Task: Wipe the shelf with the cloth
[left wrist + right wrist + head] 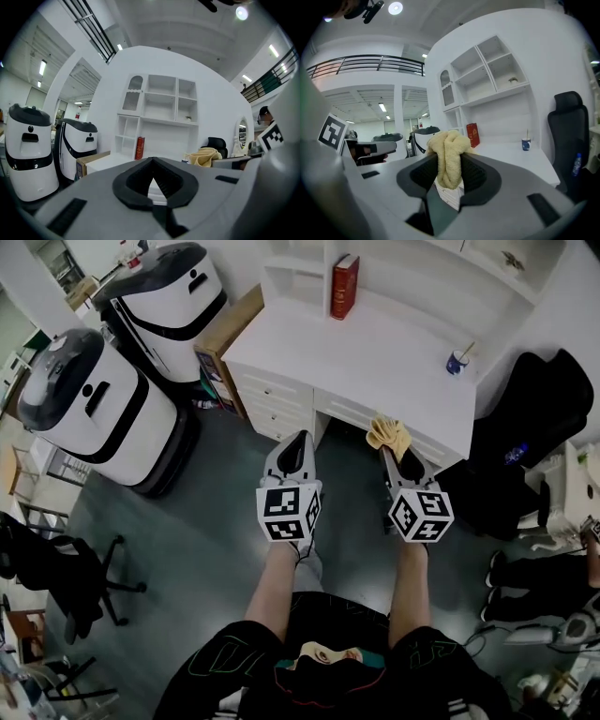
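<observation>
The cloth (pixel 447 145) is soft, nubbly yellow terry. The shelf (pixel 302 268) and desk (pixel 375 362) look smooth, matt white. The right gripper (pixel 449 159) has a matt grey plastic shell and black ribbed pads (pixel 474 175). Far left, a robot (pixel 173 292) shows glossy white plastic.

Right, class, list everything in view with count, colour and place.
Desk: one, white, ahead.
Shelf unit: one, white, on the desk.
Book: one, red, upright by the shelf unit.
Cup: one, blue, on the desk's right.
Machines: two, white and black, floor left of desk.
Box: one, brown, beside the desk's left end.
Chairs: two, black, right of desk and lower left.
Cloth: one, yellow, in right tongs.
Left tongs: grey, shut, empty.
Right tongs: grey, shut on cloth.
</observation>
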A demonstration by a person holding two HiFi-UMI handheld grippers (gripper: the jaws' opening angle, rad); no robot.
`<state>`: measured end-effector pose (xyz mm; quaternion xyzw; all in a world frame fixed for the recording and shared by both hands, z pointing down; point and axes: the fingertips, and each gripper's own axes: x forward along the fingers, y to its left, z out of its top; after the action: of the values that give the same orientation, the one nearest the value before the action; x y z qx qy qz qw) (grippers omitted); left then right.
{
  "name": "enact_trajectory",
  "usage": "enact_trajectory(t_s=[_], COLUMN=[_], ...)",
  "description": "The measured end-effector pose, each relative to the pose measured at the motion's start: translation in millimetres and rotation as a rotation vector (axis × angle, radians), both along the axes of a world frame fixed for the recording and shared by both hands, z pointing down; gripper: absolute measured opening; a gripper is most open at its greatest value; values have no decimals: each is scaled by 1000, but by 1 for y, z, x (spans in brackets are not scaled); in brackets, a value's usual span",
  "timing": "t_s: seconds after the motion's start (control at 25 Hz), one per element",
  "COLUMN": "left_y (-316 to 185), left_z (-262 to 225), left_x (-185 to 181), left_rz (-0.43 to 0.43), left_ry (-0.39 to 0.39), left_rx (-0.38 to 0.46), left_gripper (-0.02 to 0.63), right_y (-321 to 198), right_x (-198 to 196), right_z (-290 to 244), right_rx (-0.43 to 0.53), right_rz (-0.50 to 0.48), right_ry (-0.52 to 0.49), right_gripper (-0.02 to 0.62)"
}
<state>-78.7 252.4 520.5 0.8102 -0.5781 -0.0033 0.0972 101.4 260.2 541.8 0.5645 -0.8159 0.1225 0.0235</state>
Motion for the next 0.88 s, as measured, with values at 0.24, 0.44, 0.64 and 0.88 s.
enact_trajectory(t_s=[0.24, 0.44, 0.64, 0.88], left_y=[-74, -123, -156, -190], left_z=[10, 16, 21, 19], left_x=[-45, -75, -69, -30], left_rz=[-41, -78, -42, 39], left_ry=[35, -27, 2, 14], left_rx=[-12, -17, -23, -13], left_gripper=[-2, -2, -2, -2], right_y=[-78, -130, -153, -176], right_x=[-55, -79, -70, -26], right_z=[-3, -11, 1, 1], right_rx=[-12, -9, -42, -42], right_rz=[-76, -81, -41, 48], right_ry=[59, 89, 101, 92], right_gripper=[137, 137, 137, 137])
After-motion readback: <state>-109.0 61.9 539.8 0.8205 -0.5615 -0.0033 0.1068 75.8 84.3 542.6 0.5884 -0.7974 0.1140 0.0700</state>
